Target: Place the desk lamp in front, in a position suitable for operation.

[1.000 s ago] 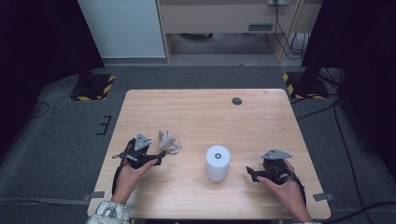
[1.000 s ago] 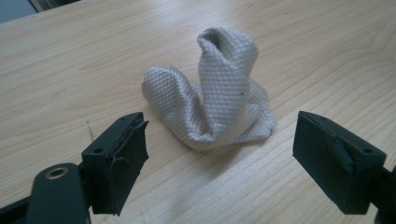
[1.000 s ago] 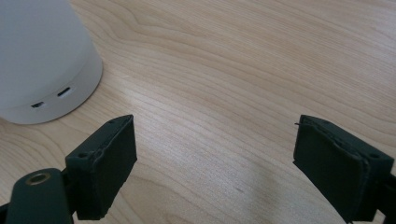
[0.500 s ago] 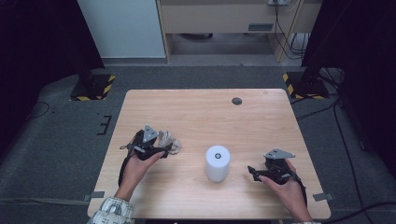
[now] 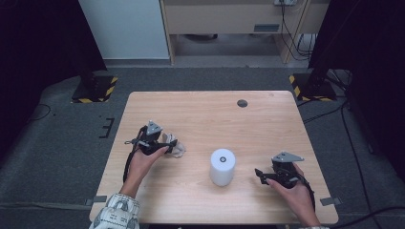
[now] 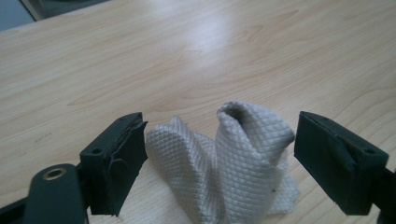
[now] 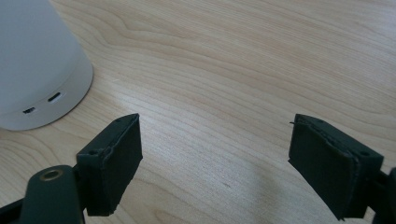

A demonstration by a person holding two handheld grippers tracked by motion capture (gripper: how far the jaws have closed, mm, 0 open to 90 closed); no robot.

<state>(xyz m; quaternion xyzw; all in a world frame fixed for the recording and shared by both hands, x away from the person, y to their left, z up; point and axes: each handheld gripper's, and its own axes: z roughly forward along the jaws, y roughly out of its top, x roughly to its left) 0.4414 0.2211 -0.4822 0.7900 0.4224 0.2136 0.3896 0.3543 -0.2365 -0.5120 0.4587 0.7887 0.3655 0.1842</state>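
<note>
- Since the earlier high view, the left gripper has travelled from the table's left edge toward the middle and now stands over the crumpled cloth; the right gripper sits where it was, its jaws having just closed a little with nothing between them.
- The left gripper view gives what the high view cannot: the left gripper has its jaws spread wide, one on each side of the cloth, a grey-white quilted rag bunched into two upright folds. The left jaw sits just beside the fabric and the right jaw stands apart from it; neither presses on it.
- The right gripper view shows the right gripper wide open over bare wood, with the base of the white cylindrical speaker and two small slots in its rim at upper left.
- The high view alone places things: the cloth on the wooden table left of centre, the speaker upright between the hands, and a small dark disc near the far edge.
</note>
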